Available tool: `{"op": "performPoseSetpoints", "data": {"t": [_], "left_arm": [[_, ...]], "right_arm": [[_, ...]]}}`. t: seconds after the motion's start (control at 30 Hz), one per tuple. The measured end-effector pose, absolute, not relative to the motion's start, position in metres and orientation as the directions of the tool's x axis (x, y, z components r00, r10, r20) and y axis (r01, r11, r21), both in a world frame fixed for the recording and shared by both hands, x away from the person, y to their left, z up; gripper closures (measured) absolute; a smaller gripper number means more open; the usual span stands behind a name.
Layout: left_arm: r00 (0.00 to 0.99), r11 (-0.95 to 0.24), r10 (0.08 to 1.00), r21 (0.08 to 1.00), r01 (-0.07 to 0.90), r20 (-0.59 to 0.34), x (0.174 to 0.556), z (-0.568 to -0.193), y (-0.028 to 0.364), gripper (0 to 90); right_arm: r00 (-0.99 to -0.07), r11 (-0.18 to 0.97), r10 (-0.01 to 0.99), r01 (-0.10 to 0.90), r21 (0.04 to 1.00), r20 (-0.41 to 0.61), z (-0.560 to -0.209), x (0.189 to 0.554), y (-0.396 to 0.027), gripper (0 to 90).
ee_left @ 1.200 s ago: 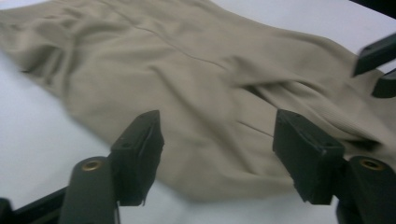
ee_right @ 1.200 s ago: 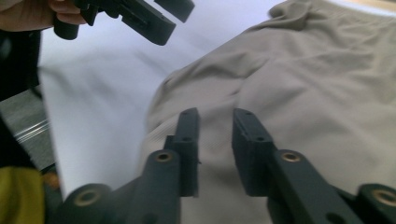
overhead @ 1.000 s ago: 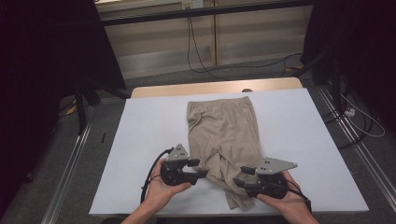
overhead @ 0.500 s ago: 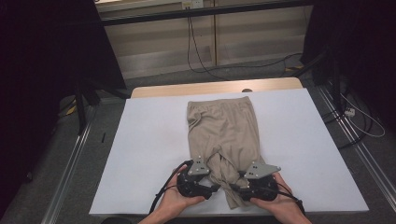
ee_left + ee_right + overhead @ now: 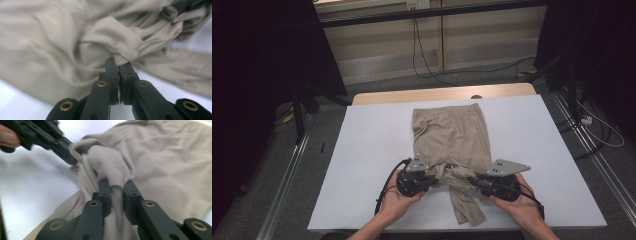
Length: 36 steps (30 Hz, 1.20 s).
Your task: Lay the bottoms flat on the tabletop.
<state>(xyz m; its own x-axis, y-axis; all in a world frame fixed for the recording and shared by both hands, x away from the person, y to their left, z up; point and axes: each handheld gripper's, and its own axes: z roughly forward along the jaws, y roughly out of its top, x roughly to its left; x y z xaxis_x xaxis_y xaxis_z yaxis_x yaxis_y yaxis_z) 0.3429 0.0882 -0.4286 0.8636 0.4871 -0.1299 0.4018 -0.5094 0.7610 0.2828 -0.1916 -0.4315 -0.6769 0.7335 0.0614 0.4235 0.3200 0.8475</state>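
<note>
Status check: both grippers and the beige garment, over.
Left gripper just closed, pinching fabric. Right gripper just closed on a bunched fold. Beige garment on the white table, near end gathered. Nothing in the way.

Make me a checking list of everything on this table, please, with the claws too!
Surface: white table cover, wooden edge at the far side.
Job's things: beige shorts, flat at the far end, bunched at the near end.
Clutter: nothing seen.
Grippers: left claw shut on a fold of the shorts; right claw pinching another fold; both have just been closing.
Cables: black cable loops from the left claw.
Surroundings: dark curtains, floor wires.
</note>
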Motion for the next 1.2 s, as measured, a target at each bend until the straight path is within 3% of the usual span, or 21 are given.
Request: {"op": "performPoseSetpoints", "data": {"t": [0.43,0.53,0.7,0.77,0.83,1.03,1.13,1.2], "left_arm": [[0.751,-0.288,0.624,0.829,0.479,-0.217,0.392,-0.389,0.125,87.6],[0.727,-0.287,0.663,0.837,0.467,-0.178,0.404,-0.389,0.133,87.5],[0.687,-0.247,0.698,0.831,0.499,-0.205,0.421,-0.397,0.14,87.5],[0.669,-0.249,0.71,0.812,0.528,-0.218,0.428,-0.399,0.136,87.5],[0.649,-0.259,0.73,0.793,0.551,-0.213,0.432,-0.404,0.132,85.9],[0.641,-0.274,0.747,0.797,0.538,-0.175,0.418,-0.401,0.135,45.9],[0.732,-0.358,0.669,0.806,0.471,-0.131,0.391,-0.395,0.131,53.1],[0.793,-0.397,0.585,0.794,0.46,-0.167,0.377,-0.402,0.123,66.9]], "right_arm": [[-0.543,0.213,0.839,0.39,0.896,0.037,-0.406,0.315,-0.233,81.6],[-0.522,0.206,0.852,0.401,0.893,0.037,-0.41,0.32,-0.239,81.6],[-0.489,0.222,0.872,0.397,0.891,0.001,-0.413,0.326,-0.244,81.2],[-0.477,0.22,0.879,0.39,0.894,-0.008,-0.411,0.332,-0.245,79.3],[-0.465,0.213,0.885,0.398,0.892,-0.004,-0.41,0.334,-0.244,69.8],[-0.475,0.186,0.879,0.398,0.898,0.028,-0.405,0.319,-0.23,46.9],[-0.513,0.203,0.858,0.369,0.907,0.016,-0.399,0.308,-0.22,51.1],[-0.587,0.244,0.809,0.362,0.9,0.017,-0.398,0.301,-0.207,66.7]]}}
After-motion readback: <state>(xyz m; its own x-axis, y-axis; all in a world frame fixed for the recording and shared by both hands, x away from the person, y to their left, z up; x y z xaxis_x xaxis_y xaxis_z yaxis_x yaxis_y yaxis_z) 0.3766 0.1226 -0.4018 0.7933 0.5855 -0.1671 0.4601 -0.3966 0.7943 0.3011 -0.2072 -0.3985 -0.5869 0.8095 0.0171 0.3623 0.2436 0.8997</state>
